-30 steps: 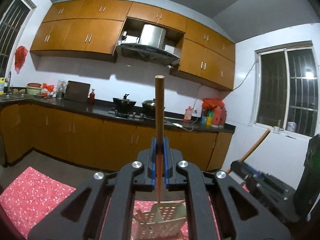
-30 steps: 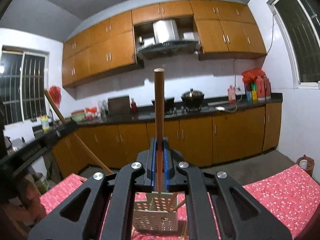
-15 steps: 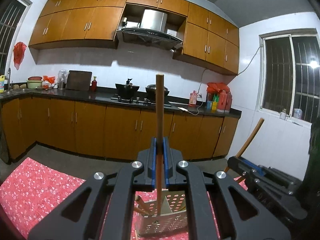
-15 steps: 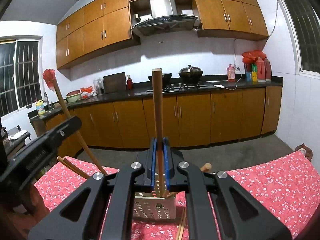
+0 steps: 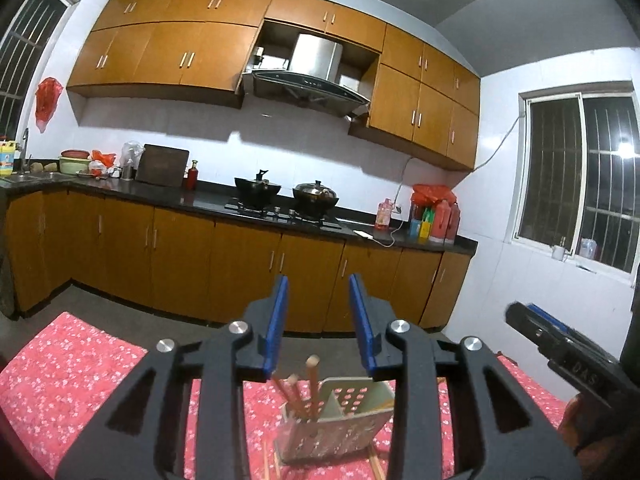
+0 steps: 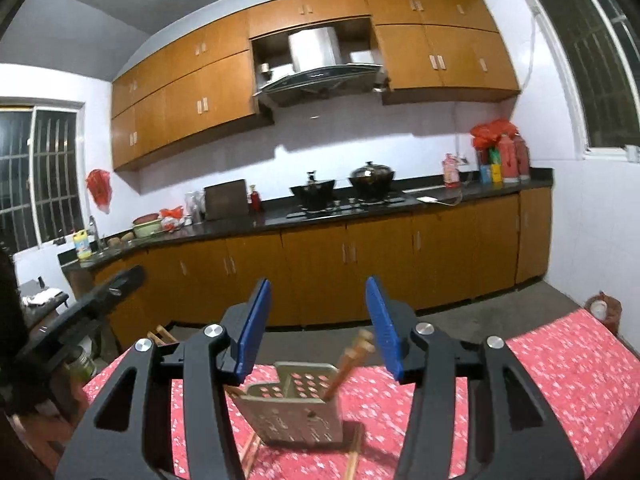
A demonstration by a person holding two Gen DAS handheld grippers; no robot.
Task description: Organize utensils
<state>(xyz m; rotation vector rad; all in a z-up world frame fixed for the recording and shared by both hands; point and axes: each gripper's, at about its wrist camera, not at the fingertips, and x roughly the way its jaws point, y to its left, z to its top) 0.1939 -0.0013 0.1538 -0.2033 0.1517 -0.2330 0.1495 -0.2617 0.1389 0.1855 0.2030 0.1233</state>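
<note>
The left gripper (image 5: 318, 322) is opening, its blue pads standing apart with nothing between them. Below it the perforated utensil holder (image 5: 340, 424) is sitting on the red flowered tablecloth (image 5: 72, 376), with wooden chopsticks (image 5: 310, 380) standing in the compartment on the picture's left. More sticks are lying on the cloth at the holder's foot, though blur makes their number hard to tell.

The right gripper (image 6: 318, 326) is also opening and is carrying nothing. Its view is showing the same holder (image 6: 296, 412) from the other side, so the chopsticks (image 6: 352, 360) are leaning out toward the picture's right.

Each view is catching the other tool at its edge: the left view is showing the right gripper at far right, and the right view is showing the left one as a dark shape at far left.
</note>
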